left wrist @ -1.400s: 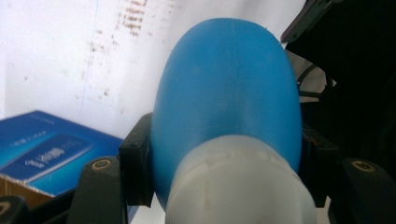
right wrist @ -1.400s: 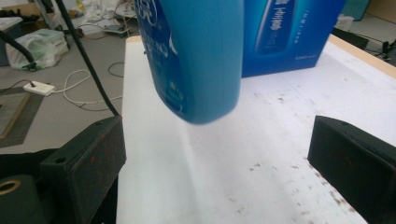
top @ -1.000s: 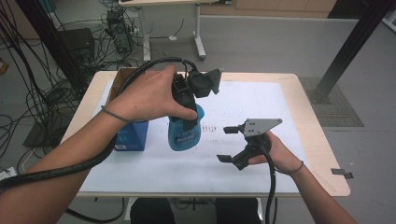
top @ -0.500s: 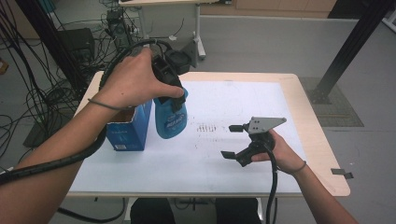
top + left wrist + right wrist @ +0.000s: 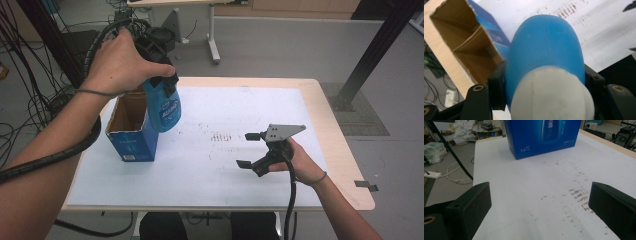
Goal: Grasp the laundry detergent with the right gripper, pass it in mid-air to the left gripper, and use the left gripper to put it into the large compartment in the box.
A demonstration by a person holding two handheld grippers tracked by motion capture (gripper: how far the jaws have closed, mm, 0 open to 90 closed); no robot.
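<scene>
A blue bottle (image 5: 165,107) with a white cap (image 5: 552,96) is held clear of the table, above and just beside the open top of a blue carton (image 5: 131,131), on the side of the carton that faces the middle of the table. The bottle is clamped by the left gripper (image 5: 159,82), whose jaws are pressed against its two flanks near the capped end, as is plain in the left gripper view; the grip is taken high, so that the rounded base hangs free below and can be led first into the opening. The bottle is tilted with its base toward the carton's mouth, which suggests it is being brought over for lowering inside. The carton stands upright with its flaps turned back, so that the brown cardboard interior (image 5: 461,50) is exposed and nothing bars the way in; a divider fold is seen within it. It is set near the left edge of the white sheet (image 5: 220,165) that covers the table.

Well apart from the carton, toward the right of the sheet, the right gripper (image 5: 250,150) is kept low over the surface with its jaws spread wide and nothing between them; in its own view they are aimed at the carton's printed face (image 5: 544,137), perhaps in readiness to steady it while the bottle goes in
</scene>
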